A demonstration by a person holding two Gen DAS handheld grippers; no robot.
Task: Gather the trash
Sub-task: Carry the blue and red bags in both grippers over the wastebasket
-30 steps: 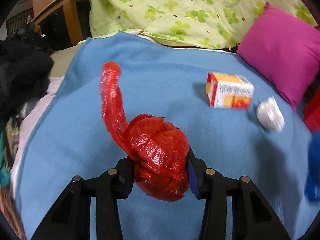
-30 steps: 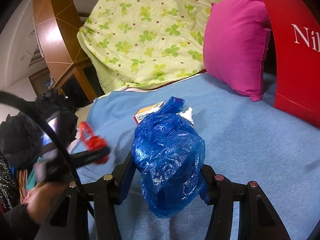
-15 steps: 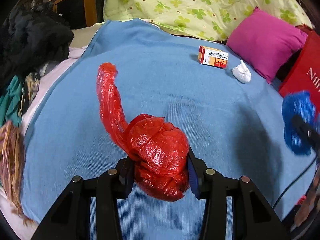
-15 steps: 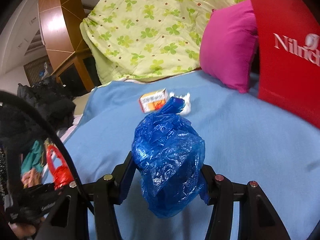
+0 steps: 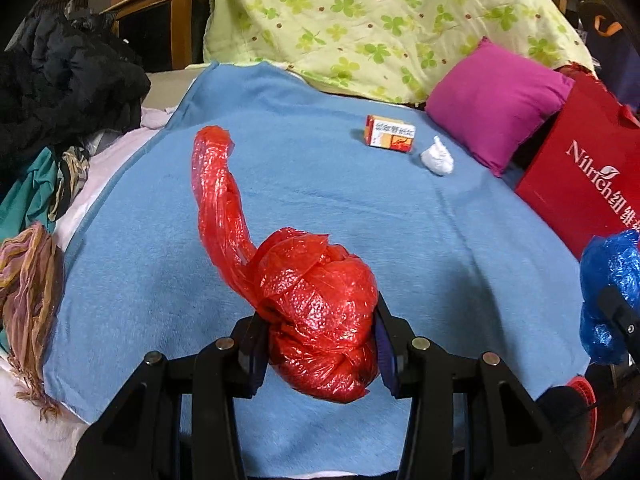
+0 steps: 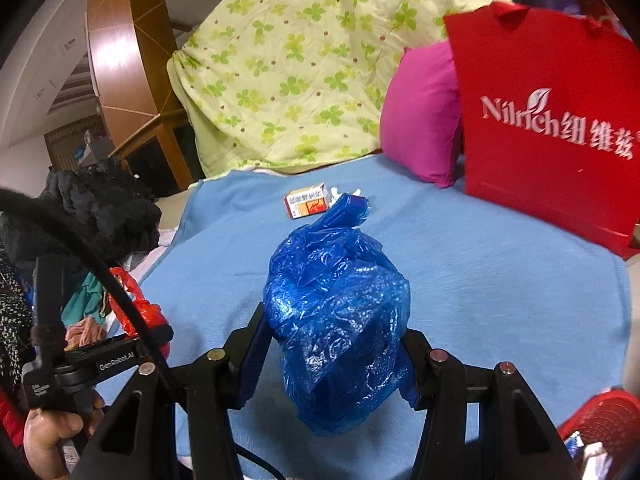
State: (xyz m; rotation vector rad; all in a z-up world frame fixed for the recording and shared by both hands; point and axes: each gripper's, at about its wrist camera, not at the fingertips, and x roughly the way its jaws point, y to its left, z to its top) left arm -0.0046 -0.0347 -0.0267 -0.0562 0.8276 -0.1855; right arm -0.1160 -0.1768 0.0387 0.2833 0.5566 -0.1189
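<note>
My left gripper (image 5: 318,344) is shut on a crumpled red plastic bag (image 5: 316,308) whose long tail sticks up to the left, held above the blue blanket (image 5: 400,220). A crumpled blue plastic bag (image 6: 336,320) fills my right gripper (image 6: 334,344), which is shut on it. That blue bag (image 5: 610,292) also shows at the right edge of the left wrist view. Far back on the blanket lie a small orange and white box (image 5: 390,137) and a white paper wad (image 5: 438,158). From the right wrist view the box (image 6: 308,202) sits just behind the blue bag's tip.
A red paper shopping bag (image 6: 552,128) stands at the right beside a magenta pillow (image 5: 500,100). A green clover quilt (image 5: 380,20) is heaped at the back. Dark clothes (image 5: 60,80) pile up on the left. A red basket rim (image 6: 600,416) shows at lower right.
Both grippers have drawn back toward the near edge of the bed with their bags still held. The box and the paper wad now look smaller and farther away.
</note>
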